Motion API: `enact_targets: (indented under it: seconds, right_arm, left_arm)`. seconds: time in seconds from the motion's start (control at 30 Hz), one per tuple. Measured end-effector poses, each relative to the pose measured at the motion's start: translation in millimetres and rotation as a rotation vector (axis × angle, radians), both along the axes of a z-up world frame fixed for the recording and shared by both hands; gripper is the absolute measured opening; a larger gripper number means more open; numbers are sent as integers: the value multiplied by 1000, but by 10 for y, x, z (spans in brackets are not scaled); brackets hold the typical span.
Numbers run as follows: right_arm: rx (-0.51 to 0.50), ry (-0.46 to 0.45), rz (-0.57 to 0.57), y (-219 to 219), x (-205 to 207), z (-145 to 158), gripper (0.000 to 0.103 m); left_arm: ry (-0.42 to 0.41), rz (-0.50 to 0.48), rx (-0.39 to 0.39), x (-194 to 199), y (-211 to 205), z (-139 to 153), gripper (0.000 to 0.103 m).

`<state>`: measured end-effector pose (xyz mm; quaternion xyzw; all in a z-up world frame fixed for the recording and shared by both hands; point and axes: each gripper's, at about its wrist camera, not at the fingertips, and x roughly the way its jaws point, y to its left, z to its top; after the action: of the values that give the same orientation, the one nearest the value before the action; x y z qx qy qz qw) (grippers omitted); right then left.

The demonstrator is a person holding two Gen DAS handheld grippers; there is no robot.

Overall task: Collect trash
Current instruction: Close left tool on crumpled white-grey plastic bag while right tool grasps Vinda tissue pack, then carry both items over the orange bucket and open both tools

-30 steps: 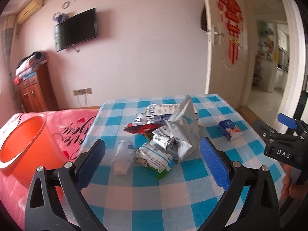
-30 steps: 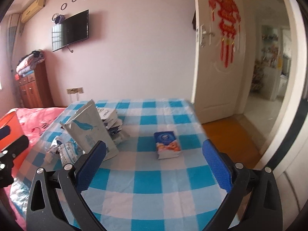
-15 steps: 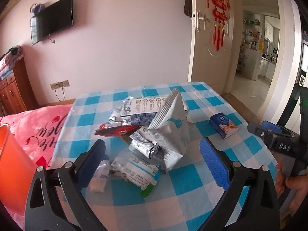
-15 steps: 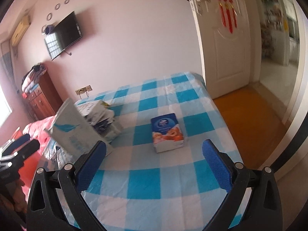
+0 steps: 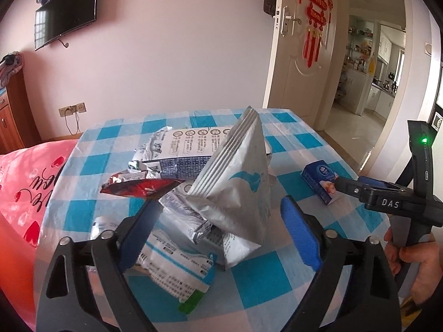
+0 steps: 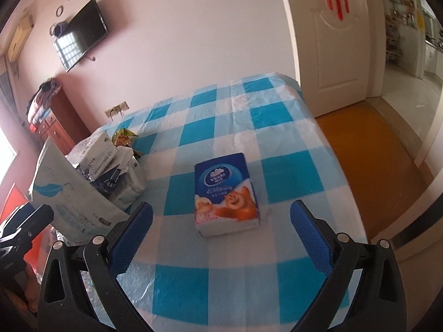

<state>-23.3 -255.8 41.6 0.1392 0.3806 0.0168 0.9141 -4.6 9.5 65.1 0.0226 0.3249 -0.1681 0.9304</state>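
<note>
A heap of trash lies on the blue-checked tablecloth (image 5: pixel 279 274): a tall silver pouch (image 5: pixel 238 188), a red wrapper (image 5: pixel 138 186), a blue-and-white carton (image 5: pixel 182 149) and a white packet with a green end (image 5: pixel 177 274). My left gripper (image 5: pixel 221 221) hovers low over the heap. Its jaws are closing with the silver pouch between them, and the pads are clear of it. A blue tissue pack (image 6: pixel 225 193) lies flat just ahead of my right gripper (image 6: pixel 221 232), which stands open and empty. In the left wrist view that pack (image 5: pixel 318 179) sits by the right gripper's tip.
An orange bin (image 5: pixel 11 262) stands beside the table at the left, against a pink bedcover (image 5: pixel 30 171). The table's right edge drops to a wooden floor (image 6: pixel 373 149). A white door (image 5: pixel 293 55) stands open behind, and a hand (image 5: pixel 420 274) holds the right gripper.
Both grippers have come forward and down toward the table, so the heap and the tissue pack look larger. The left jaws have narrowed a little.
</note>
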Motion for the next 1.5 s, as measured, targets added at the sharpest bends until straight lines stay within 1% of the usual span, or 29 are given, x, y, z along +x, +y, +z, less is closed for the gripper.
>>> enact_targets:
  seconds: [0.03,0.07,0.1,0.17,0.2,0.23,0.27,0.33,0.4,0.5,0.53,0.6,0.63,0.67,0.7,0.73,0.83,1.1,1.4,1.5]
  right_arm:
    - [-6,4,7,21,36,-11,98]
    - [-12,5,11,37,68,-18,98]
    - [-22,6,16,54,90,-24,98]
    - [-55,14,22,95,139,-47,95]
    - [-64,18,25,108,160,-63,91]
    - [-69,24,27,116,178,-80,85]
    - [-74,33,26,119,199,-94,85]
    - [-77,45,24,117,226,-123,85]
    - [-77,52,21,113,249,-142,85]
    - [-104,67,20,127,276,-181,84]
    - [-110,74,19,127,284,-204,79]
    - [-113,80,13,121,288,-228,74]
    - [-112,77,13,119,285,-224,66]
    - [-117,77,11,124,283,-225,64]
    - [-122,76,4,121,277,-224,57]
    - [-119,75,4,119,271,-223,55]
    - [-102,70,-7,100,226,-221,55]
    - [-83,39,-15,174,1,-137,54]
    - [-46,-12,52,491,-266,173,54]
    - [-22,-34,99,677,-302,335,54]
  left_arm:
    - [2,-1,-6,16,-5,-13,86]
    - [5,-2,-9,31,-8,-22,80]
    - [10,-2,-10,54,-11,-35,77]
    - [25,0,-20,103,-17,-61,69]
    - [30,1,-31,119,-16,-67,66]
    - [33,0,-41,126,-12,-72,61]
    - [36,-2,-50,132,-14,-76,57]
    - [50,-4,-67,155,-13,-98,52]
    - [67,3,-98,175,8,-122,49]
    - [80,6,-132,180,32,-138,44]
    - [83,8,-140,179,35,-140,42]
    - [86,13,-146,159,37,-139,41]
    - [85,16,-148,150,40,-137,40]
    - [84,20,-151,140,47,-133,39]
    - [86,25,-156,133,54,-126,38]
    - [86,28,-161,122,70,-125,36]
    - [77,38,-173,80,126,-82,34]
    - [56,46,-223,-84,323,75,32]
    - [-17,73,-285,-347,677,398,32]
    - [-66,93,-298,-472,871,590,32]
